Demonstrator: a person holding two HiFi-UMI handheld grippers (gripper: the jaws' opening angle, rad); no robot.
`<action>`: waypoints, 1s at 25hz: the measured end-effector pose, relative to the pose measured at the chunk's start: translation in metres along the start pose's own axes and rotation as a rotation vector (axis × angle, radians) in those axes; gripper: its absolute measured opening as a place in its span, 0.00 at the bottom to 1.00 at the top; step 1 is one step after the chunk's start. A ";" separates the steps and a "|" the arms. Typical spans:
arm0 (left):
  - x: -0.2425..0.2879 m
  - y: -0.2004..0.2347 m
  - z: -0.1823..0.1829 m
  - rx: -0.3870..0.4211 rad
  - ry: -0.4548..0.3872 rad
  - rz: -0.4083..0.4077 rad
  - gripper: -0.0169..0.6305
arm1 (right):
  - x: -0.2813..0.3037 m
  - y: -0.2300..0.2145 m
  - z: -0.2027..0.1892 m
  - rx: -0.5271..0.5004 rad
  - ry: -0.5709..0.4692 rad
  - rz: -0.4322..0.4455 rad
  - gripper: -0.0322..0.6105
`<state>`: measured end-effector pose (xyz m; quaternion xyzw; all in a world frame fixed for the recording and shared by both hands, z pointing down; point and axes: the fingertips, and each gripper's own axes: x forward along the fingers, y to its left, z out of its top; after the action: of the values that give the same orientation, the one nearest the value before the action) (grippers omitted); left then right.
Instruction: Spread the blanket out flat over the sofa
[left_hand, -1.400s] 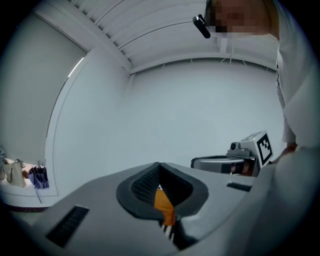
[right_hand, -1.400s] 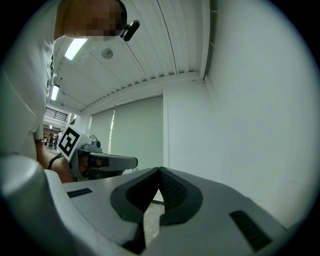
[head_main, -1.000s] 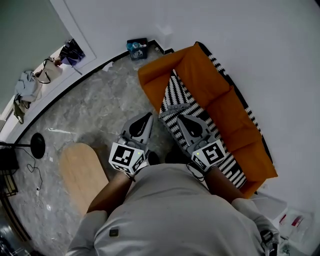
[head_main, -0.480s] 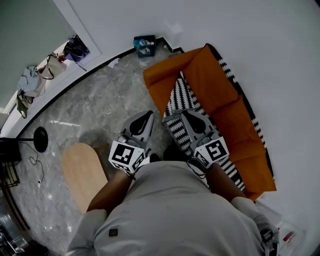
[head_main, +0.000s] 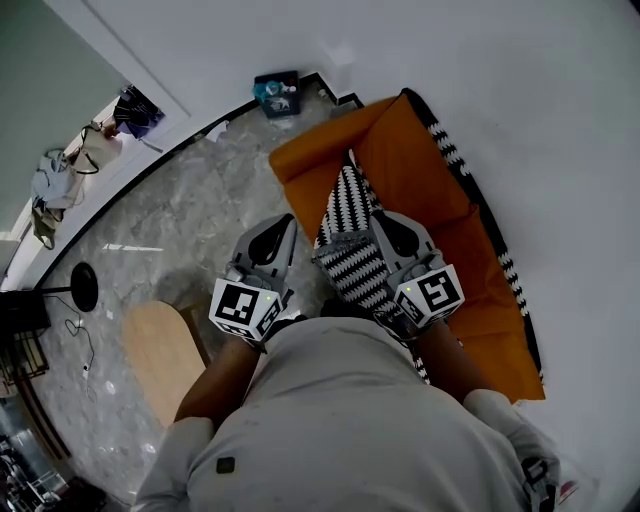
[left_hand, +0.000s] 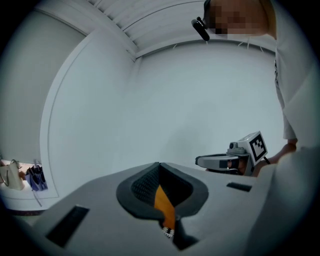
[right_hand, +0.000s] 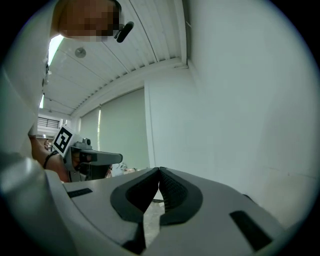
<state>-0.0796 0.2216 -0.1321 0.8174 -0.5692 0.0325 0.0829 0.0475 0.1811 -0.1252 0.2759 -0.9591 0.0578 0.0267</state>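
My left tool (left_hand: 160, 196) pinches the orange blanket (head_main: 420, 170), my right tool (right_hand: 159, 186) is pressed shut with no cloth showing in it, and the folded zigzag edge (head_main: 350, 225) has come up toward me, so the blanket lies on the sofa but isn't flat.

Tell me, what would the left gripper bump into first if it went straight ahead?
Most likely the white wall. The left gripper, shut on the blanket, aims upward at bare wall, and nothing else shows in its path, though depth is unclear.
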 end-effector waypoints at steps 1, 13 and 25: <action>0.009 0.000 0.000 0.003 0.005 0.001 0.04 | 0.000 -0.011 -0.001 0.005 0.002 -0.003 0.09; 0.097 0.013 -0.034 0.009 0.088 -0.045 0.04 | 0.012 -0.104 -0.047 0.038 0.070 -0.085 0.09; 0.164 0.046 -0.105 0.005 0.223 -0.221 0.04 | 0.034 -0.161 -0.136 0.124 0.176 -0.270 0.09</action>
<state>-0.0611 0.0722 -0.0003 0.8665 -0.4631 0.1152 0.1468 0.1071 0.0444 0.0284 0.3974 -0.9018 0.1366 0.1011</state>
